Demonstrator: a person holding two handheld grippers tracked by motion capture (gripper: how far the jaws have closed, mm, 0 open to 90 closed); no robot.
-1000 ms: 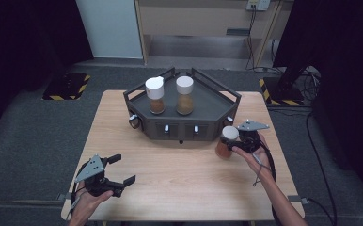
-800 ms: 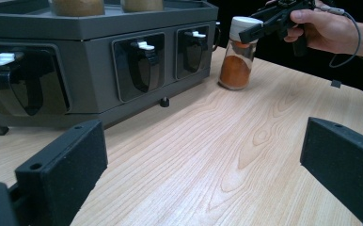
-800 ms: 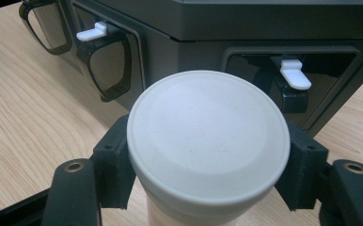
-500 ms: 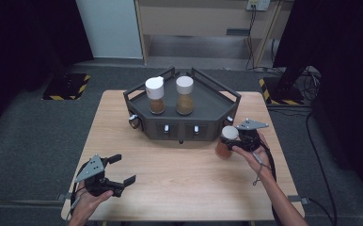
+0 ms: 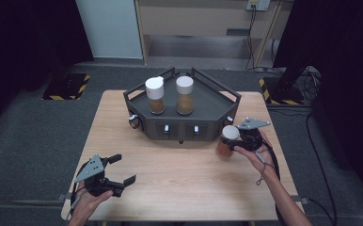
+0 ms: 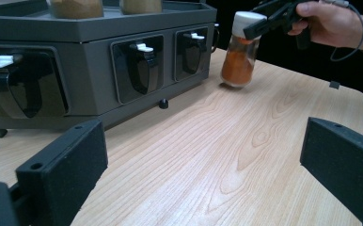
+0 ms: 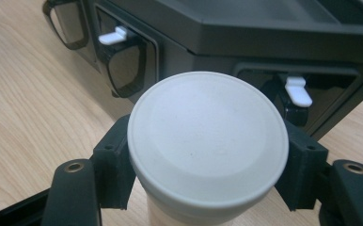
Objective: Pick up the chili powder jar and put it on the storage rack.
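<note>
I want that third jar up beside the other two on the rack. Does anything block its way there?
The right tongs grip the spice jar by its cap, on the table beside the rack. The rack's raised rim stands between; the jar must clear it. Bare tray floor shows right of the two jars.

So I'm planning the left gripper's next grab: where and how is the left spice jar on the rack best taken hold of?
Grip the left spice jar just under its white cap, coming from the front-left. It stands upright on the rack, the second jar crowds its right side, and the raised rim blocks a low approach.
</note>
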